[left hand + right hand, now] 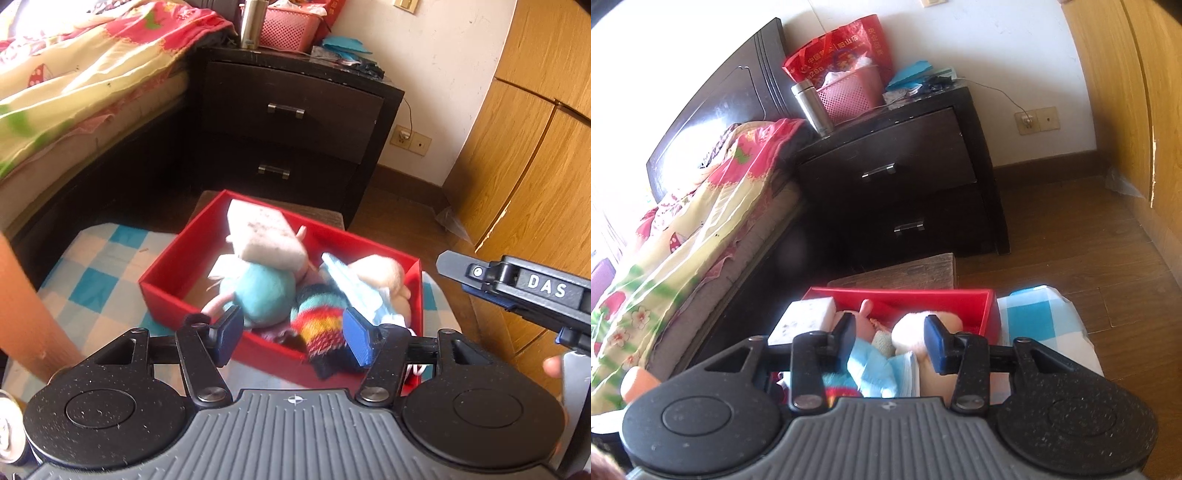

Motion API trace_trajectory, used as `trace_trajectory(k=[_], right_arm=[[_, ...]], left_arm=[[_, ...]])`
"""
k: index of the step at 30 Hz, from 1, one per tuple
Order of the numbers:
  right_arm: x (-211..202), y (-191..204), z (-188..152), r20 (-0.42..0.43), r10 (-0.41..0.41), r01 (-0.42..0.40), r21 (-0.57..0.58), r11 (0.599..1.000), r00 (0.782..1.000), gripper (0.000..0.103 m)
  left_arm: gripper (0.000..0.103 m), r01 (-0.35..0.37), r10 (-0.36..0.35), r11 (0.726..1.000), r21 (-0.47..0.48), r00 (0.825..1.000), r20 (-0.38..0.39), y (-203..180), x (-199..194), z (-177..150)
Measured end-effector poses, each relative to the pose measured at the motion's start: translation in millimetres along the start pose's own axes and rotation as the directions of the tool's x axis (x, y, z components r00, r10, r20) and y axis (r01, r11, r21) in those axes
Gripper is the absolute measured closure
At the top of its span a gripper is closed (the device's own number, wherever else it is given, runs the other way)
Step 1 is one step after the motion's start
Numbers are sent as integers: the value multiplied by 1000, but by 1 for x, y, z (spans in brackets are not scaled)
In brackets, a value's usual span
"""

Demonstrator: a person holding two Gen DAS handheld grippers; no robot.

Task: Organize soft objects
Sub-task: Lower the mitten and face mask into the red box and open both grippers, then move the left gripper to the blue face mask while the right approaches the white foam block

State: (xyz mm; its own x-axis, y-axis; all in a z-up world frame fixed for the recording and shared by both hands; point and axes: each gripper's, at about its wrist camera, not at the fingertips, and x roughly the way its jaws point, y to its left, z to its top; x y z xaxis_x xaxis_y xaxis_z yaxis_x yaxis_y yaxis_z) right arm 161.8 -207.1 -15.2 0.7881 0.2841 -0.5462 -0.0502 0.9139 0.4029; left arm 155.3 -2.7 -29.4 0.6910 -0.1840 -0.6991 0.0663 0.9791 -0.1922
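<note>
A red box (166, 266) on a blue-checked cloth (92, 266) holds a white sponge block (266, 236), a teal and pink plush (266, 291), a cream plush (380, 277) and a pale blue cloth (351, 288). A striped knitted piece (321, 328) hangs over the box's front wall. My left gripper (293, 338) is open just above that wall, and the knitted piece lies between its blue pads without being pressed. My right gripper (891, 343) is open over the box (960, 295), with the pale blue cloth (875, 365) and the cream plush (912, 328) below it.
A dark nightstand (291, 110) stands behind the box, with a pink basket (849, 92) and a steel flask (812, 107) on top. The bed (74, 74) runs along the left and a wooden wardrobe (535, 129) along the right. A person's forearm (22, 295) is at the left edge.
</note>
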Motion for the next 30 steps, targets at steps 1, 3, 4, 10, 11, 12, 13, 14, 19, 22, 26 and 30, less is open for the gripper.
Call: trace_trajectory(k=[1, 3, 4, 10, 11, 12, 13, 14, 19, 22, 26, 30], right_arm=[[-2, 0, -2, -5, 2, -2, 3, 1000, 1000, 83], [-6, 2, -7, -16, 4, -3, 2, 1000, 1000, 83], [-7, 3, -10, -22, 1, -1, -6, 1000, 1000, 83], [-8, 4, -21, -51, -18, 16, -26, 1000, 999, 80], [-8, 3, -22, -52, -19, 17, -26, 1000, 998, 79], [-8, 3, -23, -54, -20, 18, -25, 1000, 998, 79], [-8, 3, -23, -53, -20, 19, -25, 1000, 998, 79], [-8, 3, -23, -51, -20, 19, -27, 999, 998, 79], [-9, 5, -27, -57, -27, 25, -38, 999, 998, 76], [-9, 7, -34, -79, -36, 31, -64, 997, 996, 72], [-7, 10, -50, -128, -44, 31, -102, 994, 991, 71], [-6, 12, -70, -184, -60, 35, -137, 990, 981, 69]], left_arm=[[43, -2, 2, 1000, -1, 1000, -4, 1, -1, -3], [43, -6, 6, 1000, 1, 1000, -15, 4, -4, -8], [43, -7, 7, 1000, 1, 1000, -19, 5, -5, -10], [43, -6, 6, 1000, -1, 999, -33, 9, -12, -19], [43, -10, 10, 1000, -3, 999, -34, 10, -13, -20], [43, -14, 13, 1000, -5, 999, -36, 11, -13, -20], [43, -14, 14, 1000, -8, 999, -37, 12, -13, -21], [43, -14, 13, 1000, -11, 999, -37, 13, -13, -21], [43, -20, 19, 1000, -10, 999, -49, 15, -14, -25], [41, -30, 31, 999, 11, 996, -85, 13, -12, -35], [39, -21, 22, 1000, 8, 987, -160, 15, -11, -55], [38, -21, 18, 1000, -12, 975, -222, 18, -11, -76]])
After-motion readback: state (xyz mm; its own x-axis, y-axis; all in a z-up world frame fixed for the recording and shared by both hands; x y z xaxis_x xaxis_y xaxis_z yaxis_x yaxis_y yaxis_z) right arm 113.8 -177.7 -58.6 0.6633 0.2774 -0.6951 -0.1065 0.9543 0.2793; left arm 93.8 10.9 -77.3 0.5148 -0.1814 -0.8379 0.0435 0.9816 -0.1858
